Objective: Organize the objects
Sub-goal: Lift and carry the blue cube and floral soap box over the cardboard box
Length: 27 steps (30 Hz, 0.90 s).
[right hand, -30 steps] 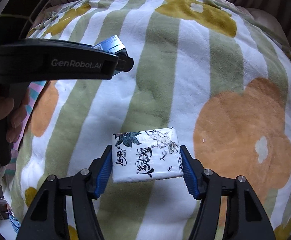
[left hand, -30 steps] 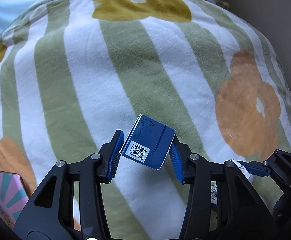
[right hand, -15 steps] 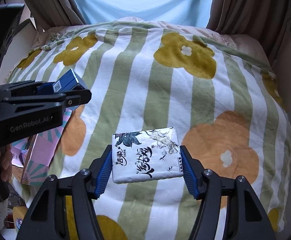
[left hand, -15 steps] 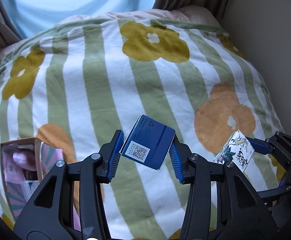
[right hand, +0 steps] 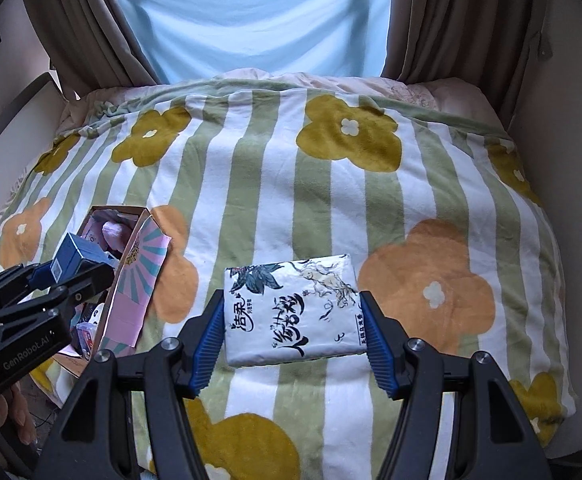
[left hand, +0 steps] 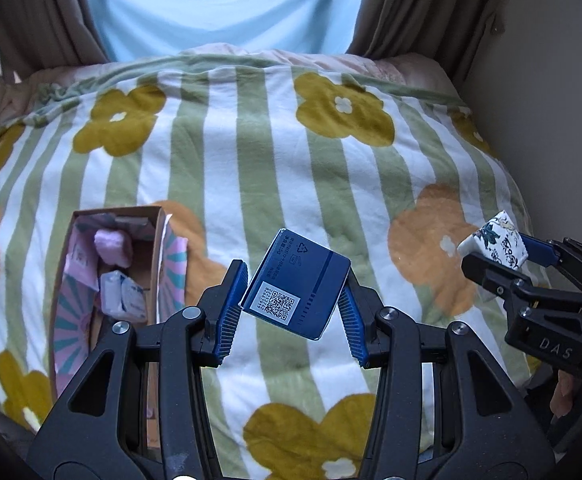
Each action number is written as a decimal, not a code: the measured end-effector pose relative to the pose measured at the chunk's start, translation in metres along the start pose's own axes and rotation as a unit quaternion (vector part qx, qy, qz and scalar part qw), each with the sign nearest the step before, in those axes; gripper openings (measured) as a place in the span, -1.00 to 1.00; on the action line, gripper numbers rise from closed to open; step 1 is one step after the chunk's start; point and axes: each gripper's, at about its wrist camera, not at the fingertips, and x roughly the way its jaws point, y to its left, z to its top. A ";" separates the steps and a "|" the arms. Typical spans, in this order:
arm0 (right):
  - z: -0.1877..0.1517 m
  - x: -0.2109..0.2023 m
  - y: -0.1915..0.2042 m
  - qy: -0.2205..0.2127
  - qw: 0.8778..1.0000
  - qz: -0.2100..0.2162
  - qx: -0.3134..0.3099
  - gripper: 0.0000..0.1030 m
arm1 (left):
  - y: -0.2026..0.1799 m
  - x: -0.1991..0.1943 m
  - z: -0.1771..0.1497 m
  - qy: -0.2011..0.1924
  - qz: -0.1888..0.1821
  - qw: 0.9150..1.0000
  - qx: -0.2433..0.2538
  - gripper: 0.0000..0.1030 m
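**Both claws loaded, box half filled**

Left gripper pinching a tilted blue box; right gripper clamped on a white tissue pack, both aloft. Open cardboard box to the left, already holding a few packets; these two apparently left to stow. Beneath, a flowered striped blanket; beyond, brown curtains.

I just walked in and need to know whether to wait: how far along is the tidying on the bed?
Partly done. The open cardboard box on the blanket already holds a few small packs. In hand: the left gripper clamps a blue box, and the right gripper a white tissue pack, both held above the blanket. Left: both items still need putting away.
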 end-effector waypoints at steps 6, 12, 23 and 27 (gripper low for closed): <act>-0.007 -0.005 0.007 0.004 1.000 0.004 -0.004 0.15 | 0.010 -0.015 -0.025 0.002 -0.005 1.000 -0.026 -0.20; -0.008 -0.012 0.020 -0.006 1.000 0.010 -0.019 0.15 | 0.013 -0.027 -0.035 -0.006 -0.003 1.000 -0.028 -0.20; -0.001 -0.013 0.075 -0.011 0.997 0.047 -0.068 0.15 | 0.045 -0.056 -0.050 -0.021 0.015 0.998 -0.050 -0.20; 0.001 -0.009 0.104 -0.008 0.994 0.064 -0.091 0.15 | 0.067 -0.065 -0.057 -0.022 0.027 0.997 -0.067 -0.20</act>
